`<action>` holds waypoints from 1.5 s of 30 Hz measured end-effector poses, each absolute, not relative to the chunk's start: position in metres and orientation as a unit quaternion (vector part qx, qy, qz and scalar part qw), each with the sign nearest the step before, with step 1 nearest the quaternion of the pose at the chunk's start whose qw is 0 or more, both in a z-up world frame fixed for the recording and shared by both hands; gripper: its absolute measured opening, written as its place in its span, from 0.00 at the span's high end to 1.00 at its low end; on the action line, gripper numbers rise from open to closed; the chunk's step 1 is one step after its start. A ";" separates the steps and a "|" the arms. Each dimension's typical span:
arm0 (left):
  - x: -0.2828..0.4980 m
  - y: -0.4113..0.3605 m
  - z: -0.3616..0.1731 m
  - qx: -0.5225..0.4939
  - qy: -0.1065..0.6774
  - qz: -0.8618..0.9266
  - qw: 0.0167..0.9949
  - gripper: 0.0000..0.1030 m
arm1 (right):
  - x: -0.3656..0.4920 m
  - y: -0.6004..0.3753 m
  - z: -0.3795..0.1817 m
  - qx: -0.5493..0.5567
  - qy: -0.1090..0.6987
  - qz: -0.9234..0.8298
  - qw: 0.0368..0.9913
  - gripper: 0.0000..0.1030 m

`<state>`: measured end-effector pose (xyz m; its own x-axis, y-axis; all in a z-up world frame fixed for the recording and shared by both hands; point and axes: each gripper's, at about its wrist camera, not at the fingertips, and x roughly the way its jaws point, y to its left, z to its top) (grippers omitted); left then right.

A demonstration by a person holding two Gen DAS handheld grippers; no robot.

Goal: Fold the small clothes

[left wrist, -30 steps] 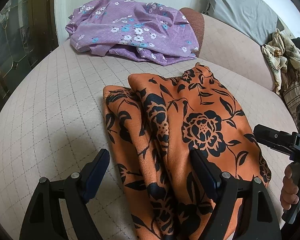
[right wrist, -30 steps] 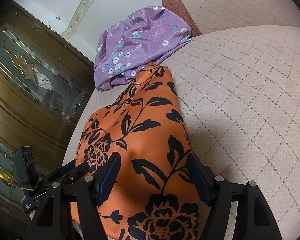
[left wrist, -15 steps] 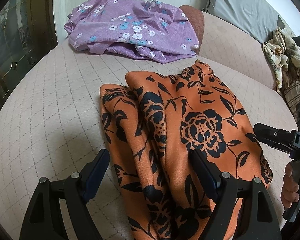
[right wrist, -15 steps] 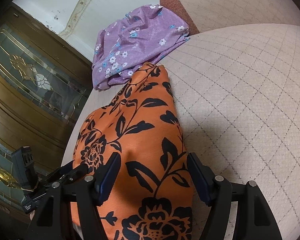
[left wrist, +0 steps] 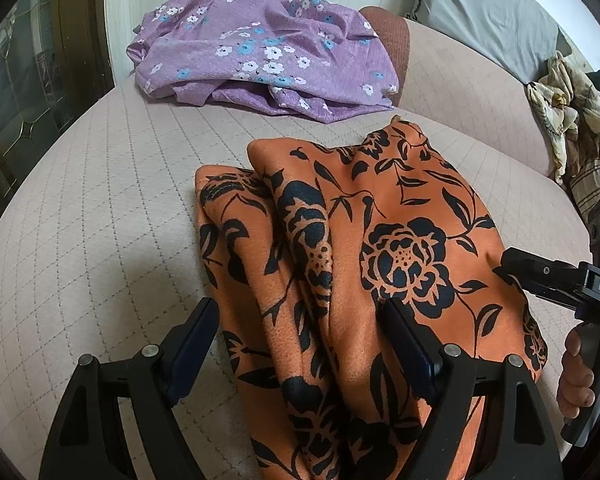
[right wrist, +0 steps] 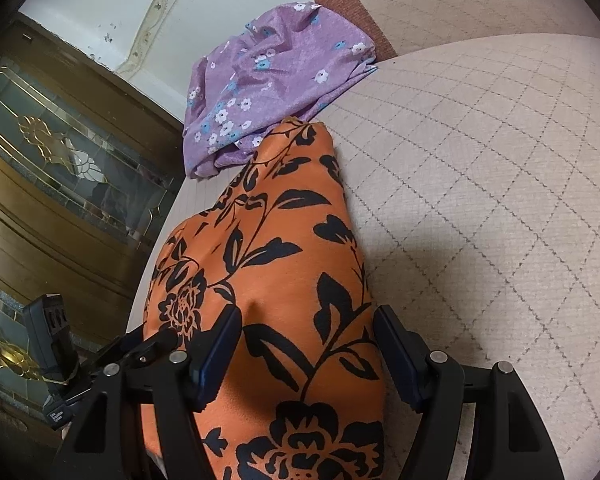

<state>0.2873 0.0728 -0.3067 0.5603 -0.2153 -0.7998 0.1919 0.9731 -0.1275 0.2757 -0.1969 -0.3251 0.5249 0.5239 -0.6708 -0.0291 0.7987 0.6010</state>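
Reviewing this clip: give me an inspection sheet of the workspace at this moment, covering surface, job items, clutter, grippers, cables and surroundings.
Surface: beige quilted cushion, bare to the left of the cloth.
Job's things: orange floral garment bunched in folds at centre; purple floral garment crumpled at the far edge.
Clutter: cream patterned cloth heaped at far right.
Grippers: left gripper open, straddling the orange garment's folds; right gripper open, fabric between its fingers.
Cables: nothing seen.
Surroundings: grey pillow behind; wooden glass-panelled cabinet beside the seat.

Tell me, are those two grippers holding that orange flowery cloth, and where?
Neither grips it. The orange cloth lies between the open jaws of the left gripper and right gripper, near its closest end.
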 end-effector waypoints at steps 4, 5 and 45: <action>0.288 0.072 -0.307 -0.013 0.455 -0.115 0.883 0.18 | 0.276 -0.198 -0.327 0.273 0.458 0.167 0.829 0.30; 0.288 0.073 -0.307 -0.013 0.455 -0.115 0.883 0.18 | 0.276 -0.198 -0.327 0.274 0.458 0.167 0.829 0.30; 0.292 0.072 -0.313 -0.021 0.463 -0.114 0.879 0.17 | 0.279 -0.191 -0.340 0.286 0.463 0.180 0.820 0.30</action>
